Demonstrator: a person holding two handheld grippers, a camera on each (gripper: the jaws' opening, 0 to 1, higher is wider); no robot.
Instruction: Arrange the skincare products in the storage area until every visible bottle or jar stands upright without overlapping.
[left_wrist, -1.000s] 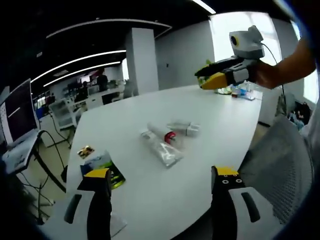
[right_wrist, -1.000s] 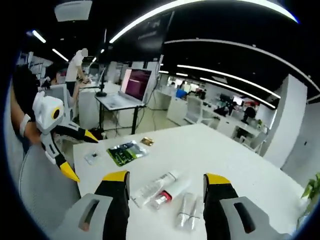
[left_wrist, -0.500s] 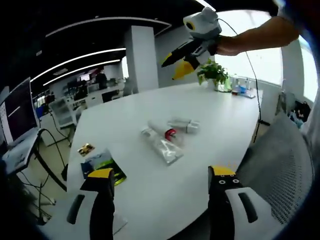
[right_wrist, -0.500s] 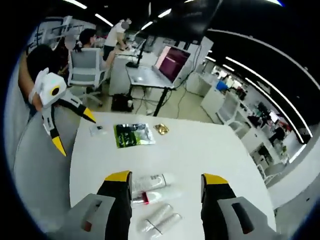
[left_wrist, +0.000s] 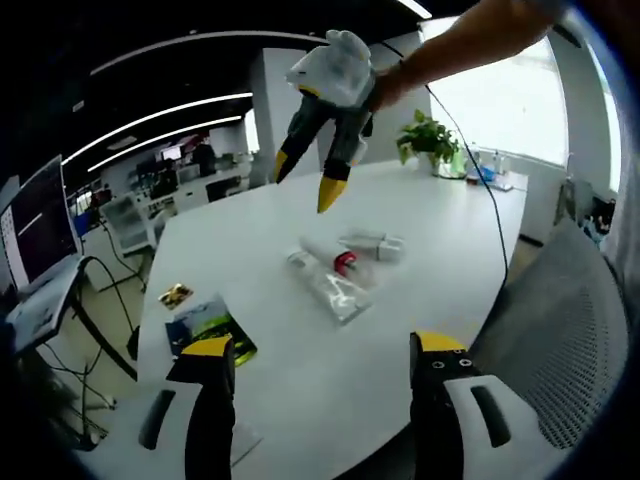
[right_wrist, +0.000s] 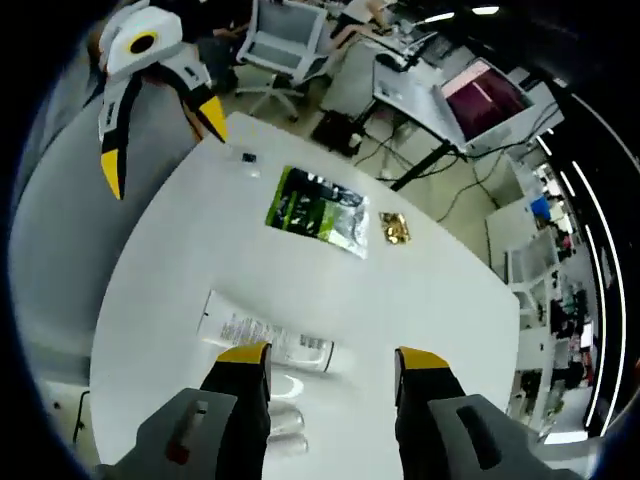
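Several skincare items lie flat in a cluster mid-table: a clear tube (left_wrist: 325, 290), a tube with a red cap (left_wrist: 336, 259) and small pale bottles (left_wrist: 372, 243). My left gripper (left_wrist: 322, 350) hangs open at the near table edge, well short of them. My right gripper (left_wrist: 305, 178) hovers open above the cluster, yellow tips pointing down. Looking down from the right gripper (right_wrist: 332, 358), a white tube (right_wrist: 265, 335) lies just ahead of its open jaws, and another pale item (right_wrist: 285, 387) lies between them. The left gripper (right_wrist: 160, 145) shows at upper left.
A green packet (left_wrist: 210, 330) (right_wrist: 320, 210) and a small gold item (left_wrist: 175, 295) (right_wrist: 394, 228) lie on the white table (left_wrist: 450, 230) near its left end. A mesh chair (left_wrist: 560, 330) stands close on the right. A potted plant (left_wrist: 430, 135) sits at the far end.
The right gripper has swung from the far right to a spot over the products and tipped downward. The left gripper has barely moved. The products lie as before.
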